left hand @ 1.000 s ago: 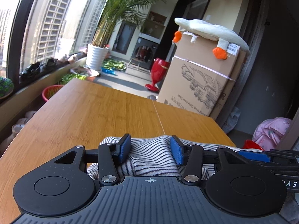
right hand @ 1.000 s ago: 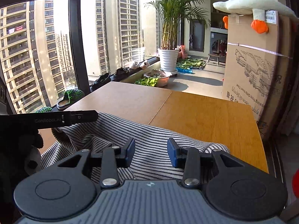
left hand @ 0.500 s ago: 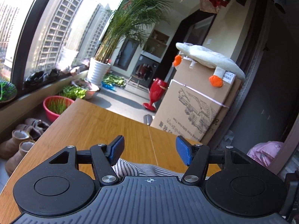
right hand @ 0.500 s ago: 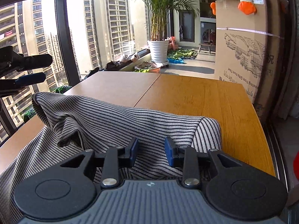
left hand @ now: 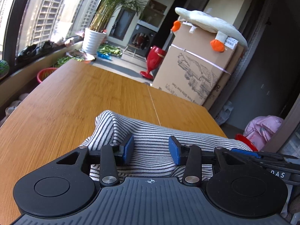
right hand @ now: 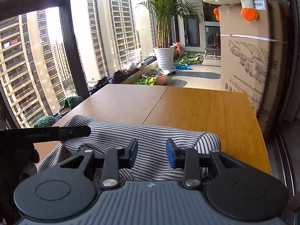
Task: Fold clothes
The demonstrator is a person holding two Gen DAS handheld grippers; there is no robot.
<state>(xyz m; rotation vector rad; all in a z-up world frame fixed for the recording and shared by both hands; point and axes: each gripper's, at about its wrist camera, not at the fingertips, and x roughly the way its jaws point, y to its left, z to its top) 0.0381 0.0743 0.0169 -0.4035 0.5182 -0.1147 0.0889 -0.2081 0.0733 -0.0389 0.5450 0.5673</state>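
The striped shirt [left hand: 153, 146] looks soft and floppy, so its edges are best to grab. The left gripper [left hand: 151, 151] is closing over it. The right gripper [right hand: 151, 152] is apart over the cloth, not pinching.

Sunlight pouring through tall dark-framed window [right hand: 65, 56], high-rise blocks outside. Wooden table [right hand: 206, 108] in two panels, seam down middle, left panel glaring pale. Potted palm in ribbed white pot [right hand: 164, 58] on tiled floor by window, shoes lined along sill [right hand: 120, 74]. Big cardboard box [left hand: 196, 71] right of table, white plush goose [left hand: 206, 22] lying on top. Red stool [left hand: 152, 61] beyond, pink bundle [left hand: 262, 127] by dark wall.
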